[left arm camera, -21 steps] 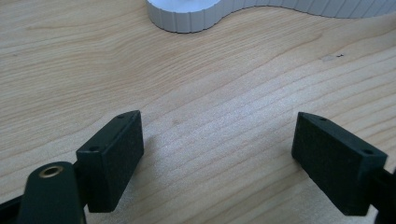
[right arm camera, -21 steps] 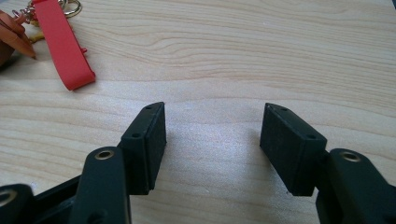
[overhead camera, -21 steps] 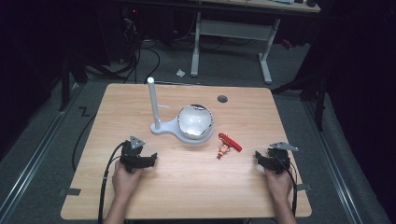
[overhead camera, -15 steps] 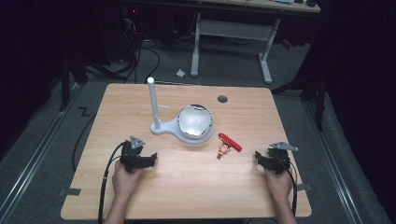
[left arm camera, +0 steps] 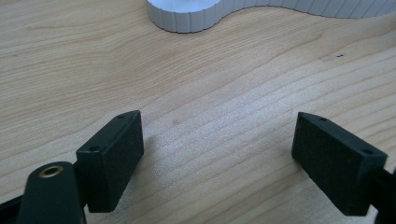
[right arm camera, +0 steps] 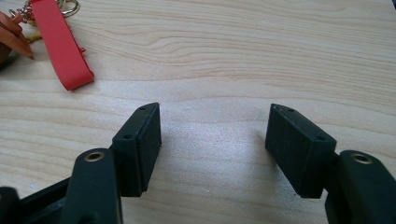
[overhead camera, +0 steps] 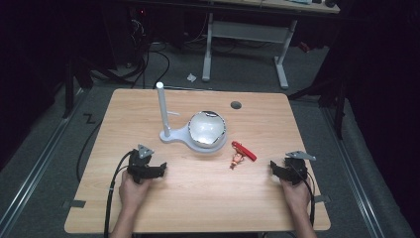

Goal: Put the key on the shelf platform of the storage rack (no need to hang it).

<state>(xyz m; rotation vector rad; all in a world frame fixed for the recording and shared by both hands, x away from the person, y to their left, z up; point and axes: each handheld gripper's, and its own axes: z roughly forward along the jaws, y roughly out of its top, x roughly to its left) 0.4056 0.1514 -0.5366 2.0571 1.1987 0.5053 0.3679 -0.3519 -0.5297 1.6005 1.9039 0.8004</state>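
The right gripper (overhead camera: 275,167) rests on the wooden table (overhead camera: 198,198), jaws apart and empty, near the red keychain (overhead camera: 243,151); the left gripper (overhead camera: 159,168) likewise gapes.

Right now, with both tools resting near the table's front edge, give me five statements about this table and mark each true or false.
1. The left tool has open jaws with nothing between them. True.
2. The right tool grips the red key strap. False: its jaws are open and empty, and the strap lies apart from it on the table.
3. The white post stands upright on its white base. True.
4. The shiny bowl lies at the table's front edge. False: it sits on the white base near the middle.
5. A dark round hole shows in the tabletop behind the bowl. True.
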